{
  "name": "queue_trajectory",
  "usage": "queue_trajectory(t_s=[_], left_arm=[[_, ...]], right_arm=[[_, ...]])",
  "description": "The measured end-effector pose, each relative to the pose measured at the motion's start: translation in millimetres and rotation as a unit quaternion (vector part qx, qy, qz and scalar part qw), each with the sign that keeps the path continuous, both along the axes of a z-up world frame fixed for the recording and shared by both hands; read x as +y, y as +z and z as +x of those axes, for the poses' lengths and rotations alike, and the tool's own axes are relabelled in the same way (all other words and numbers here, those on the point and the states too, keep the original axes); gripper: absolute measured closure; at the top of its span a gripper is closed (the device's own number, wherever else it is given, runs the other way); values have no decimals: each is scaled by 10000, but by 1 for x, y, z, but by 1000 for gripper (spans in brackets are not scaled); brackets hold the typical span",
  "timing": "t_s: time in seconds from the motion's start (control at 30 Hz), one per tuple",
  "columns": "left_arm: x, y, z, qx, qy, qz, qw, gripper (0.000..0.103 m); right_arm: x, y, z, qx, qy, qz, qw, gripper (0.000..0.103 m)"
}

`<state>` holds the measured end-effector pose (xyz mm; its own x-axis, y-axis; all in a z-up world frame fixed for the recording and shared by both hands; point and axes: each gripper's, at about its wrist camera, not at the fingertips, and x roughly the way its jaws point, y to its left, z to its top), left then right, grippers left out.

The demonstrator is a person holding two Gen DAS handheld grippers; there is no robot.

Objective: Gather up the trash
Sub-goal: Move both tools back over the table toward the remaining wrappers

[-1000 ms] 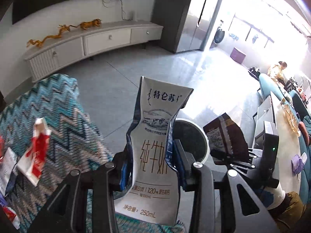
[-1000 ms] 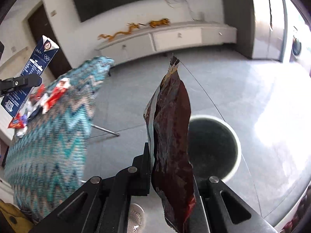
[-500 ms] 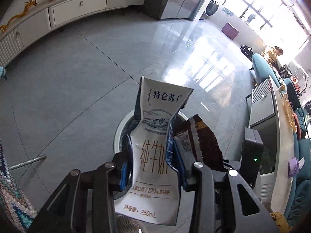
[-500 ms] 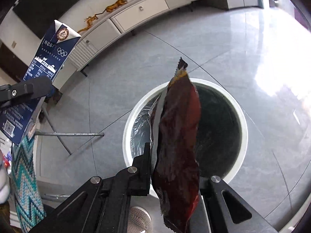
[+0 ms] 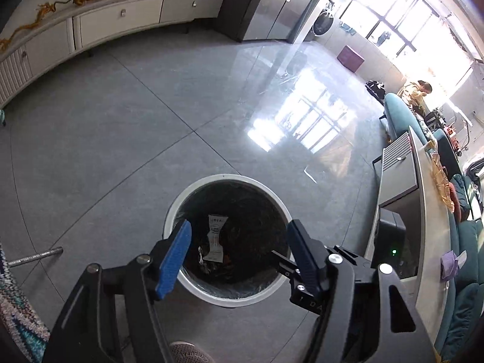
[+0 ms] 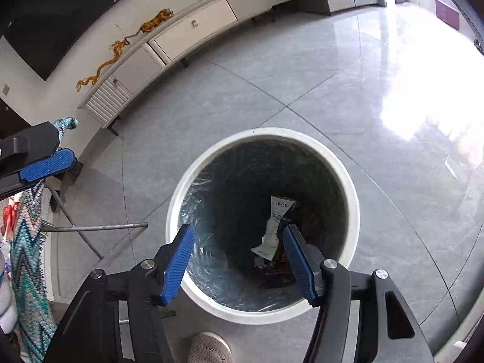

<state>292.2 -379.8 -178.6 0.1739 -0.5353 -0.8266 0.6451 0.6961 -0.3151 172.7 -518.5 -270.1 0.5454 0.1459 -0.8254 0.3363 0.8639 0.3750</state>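
Both claws hang over the trash bin (image 5: 225,298), and both are wide apart with nothing between the blue pads. The left claw (image 5: 239,255) looks straight down into the round white bin, which stands on the grey floor (image 5: 121,139) just below and ahead of its fingertips. The right claw (image 6: 237,260) is also directly above the bin's mouth (image 6: 263,134), and the tip of the left claw appears far to its left side. Deep inside the bin, under both claws, lies a white milk carton (image 6: 273,227) on the dark liner, with a darker wrapper beside it that is hard to make out. In my judgement the dropping step is finished for these pieces, and the step in hand is to go for more trash. Some red and white wrappers (image 6: 7,211) lie on the zigzag-patterned tabletop (image 6: 27,260), far to the left of the right claw. The next move probably calls for lifting both claws away from the bin, turning left toward that tabletop, and keeping the fingers wide until a wrapper is between the pads.
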Motion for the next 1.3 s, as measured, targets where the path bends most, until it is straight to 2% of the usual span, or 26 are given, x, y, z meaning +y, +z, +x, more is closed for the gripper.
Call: queue_trajectory(t_s=[0.13,0.2,0.3,0.47,0.63,0.73,0.9,1.0,1.17,1.3], left_arm=[[21,43,-23,-624,134,-192,9978,39],[36,67,-36,-972,233,-334,9944,39],[60,99,-52,-1278,332,-471,9901,39],[114,151,-82,-1622,469,-683,9833,39],[182,194,-114,-2262,810,-769,9677,39],[228,214,-131,-2478,998,-832,9600,39],[305,229,-157,-2820,1409,-819,9455,38],[353,228,-167,-2957,1742,-702,9366,28],[436,217,-171,-2986,2308,-609,9240,28],[495,211,-172,-2968,2761,-493,9128,28]], right_arm=[[6,31,-7,-353,-98,-221,9991,44],[13,57,-16,-592,-144,-387,9974,44],[27,93,-28,-928,-199,-654,9933,42],[57,164,-59,-1600,-403,-1123,9799,21],[92,229,-87,-2087,-401,-1463,9661,18],[118,262,-101,-2320,-389,-1534,9597,10],[165,301,-110,-2587,-137,-1524,9537,9],[200,322,-112,-2785,129,-1533,9480,7],[250,339,-111,-3032,510,-1498,9397,0],[281,346,-112,-3145,725,-1484,9348,0]])
